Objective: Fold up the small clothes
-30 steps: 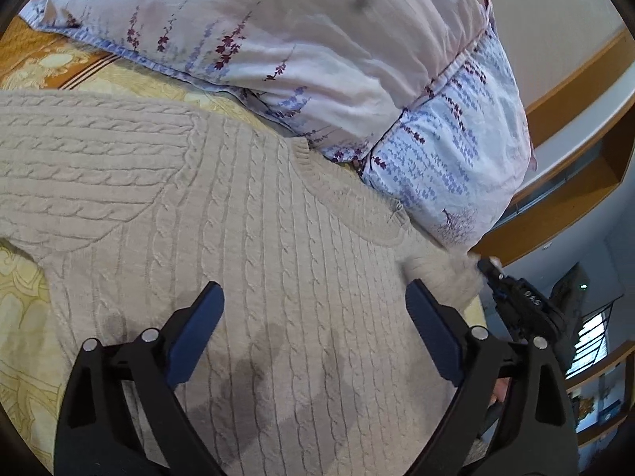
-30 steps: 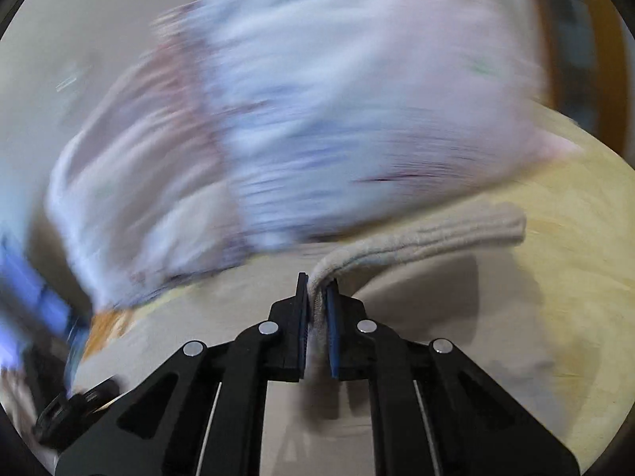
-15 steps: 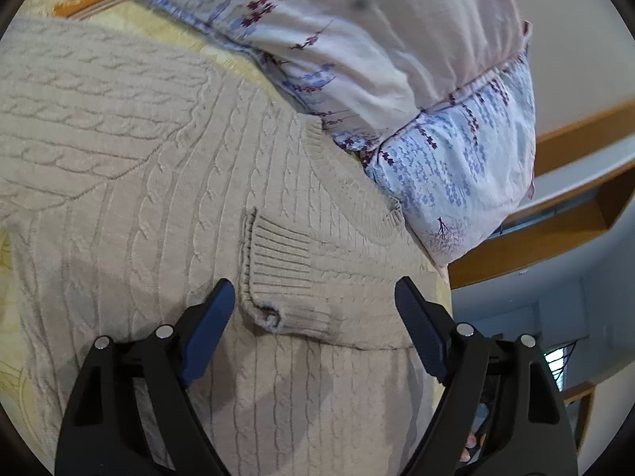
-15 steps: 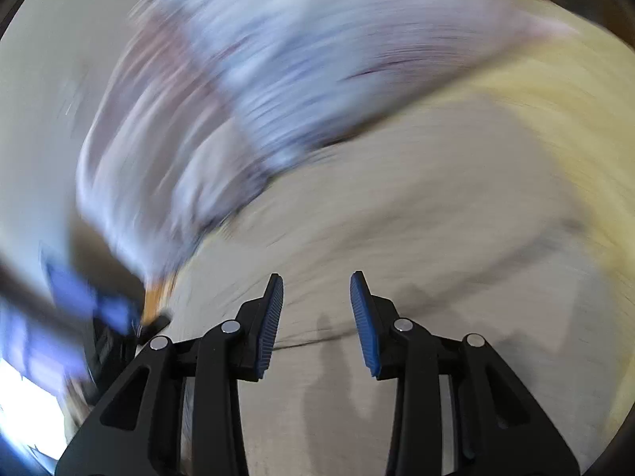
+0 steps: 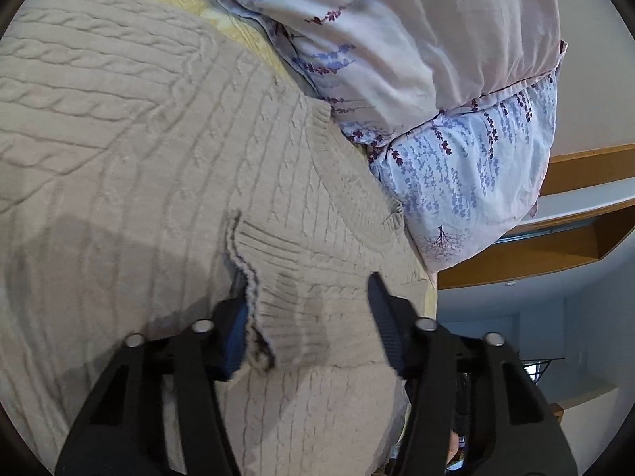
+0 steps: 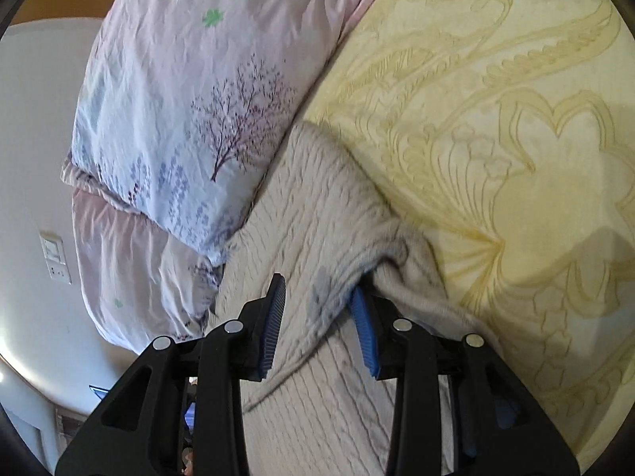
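Note:
A beige cable-knit sweater (image 5: 158,166) lies flat on the bed, its neckline toward the pillows. One sleeve is folded across the chest, its ribbed cuff (image 5: 278,277) between the jaws of my left gripper (image 5: 309,317), which is open just above it. In the right wrist view the sweater (image 6: 317,214) shows a raised fold at the shoulder. My right gripper (image 6: 321,317) is open, its jaws on either side of that fold; its right pad (image 6: 363,333) is tucked under the knit.
Two floral pillows (image 5: 416,59) are stacked at the head of the bed, also in the right wrist view (image 6: 190,111). A yellow patterned bedspread (image 6: 496,99) stretches to the right of the sweater. A wooden headboard shelf (image 5: 555,238) lies beyond the pillows.
My right gripper let go of the sleeve after laying it across the chest, then moved to the shoulder fold. My left gripper moved in over the cuff and narrowed its opening.

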The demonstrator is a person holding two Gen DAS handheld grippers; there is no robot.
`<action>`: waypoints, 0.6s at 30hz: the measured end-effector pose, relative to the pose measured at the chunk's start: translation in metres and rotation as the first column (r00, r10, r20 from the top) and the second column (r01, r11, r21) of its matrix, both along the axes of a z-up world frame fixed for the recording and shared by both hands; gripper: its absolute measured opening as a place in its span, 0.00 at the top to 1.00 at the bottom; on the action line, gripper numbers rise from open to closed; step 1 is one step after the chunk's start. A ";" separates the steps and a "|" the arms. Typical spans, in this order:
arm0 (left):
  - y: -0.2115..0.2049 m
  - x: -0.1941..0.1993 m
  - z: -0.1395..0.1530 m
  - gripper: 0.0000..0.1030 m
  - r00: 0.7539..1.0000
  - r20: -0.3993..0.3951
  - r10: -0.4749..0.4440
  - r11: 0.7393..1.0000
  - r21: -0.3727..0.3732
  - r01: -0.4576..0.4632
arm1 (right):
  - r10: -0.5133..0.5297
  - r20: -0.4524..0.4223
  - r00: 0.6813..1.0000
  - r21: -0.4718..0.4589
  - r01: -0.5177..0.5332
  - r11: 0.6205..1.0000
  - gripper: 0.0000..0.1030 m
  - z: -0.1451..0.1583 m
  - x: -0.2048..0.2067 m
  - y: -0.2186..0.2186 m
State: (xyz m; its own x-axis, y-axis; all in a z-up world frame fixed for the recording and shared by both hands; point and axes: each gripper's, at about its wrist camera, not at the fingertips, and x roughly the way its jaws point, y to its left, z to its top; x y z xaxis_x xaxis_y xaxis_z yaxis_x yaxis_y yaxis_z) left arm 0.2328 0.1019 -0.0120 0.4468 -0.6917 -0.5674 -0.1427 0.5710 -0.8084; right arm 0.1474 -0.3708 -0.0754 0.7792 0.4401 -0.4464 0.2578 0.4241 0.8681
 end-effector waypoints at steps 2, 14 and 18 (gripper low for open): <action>-0.002 0.005 -0.004 0.73 1.000 -0.007 0.000 1.000 -0.011 0.000 | -0.013 0.000 1.000 -0.017 0.013 1.000 0.73 -0.001 0.001 -0.003; -0.001 0.021 0.020 0.95 0.984 0.152 -0.091 0.967 0.248 0.051 | -0.027 0.066 0.997 -0.166 0.038 0.985 0.92 0.002 -0.013 0.018; 0.000 0.020 0.001 0.91 0.993 0.080 -0.092 0.961 0.268 0.068 | -0.026 0.029 0.999 -0.257 0.032 0.966 0.92 0.001 -0.009 0.027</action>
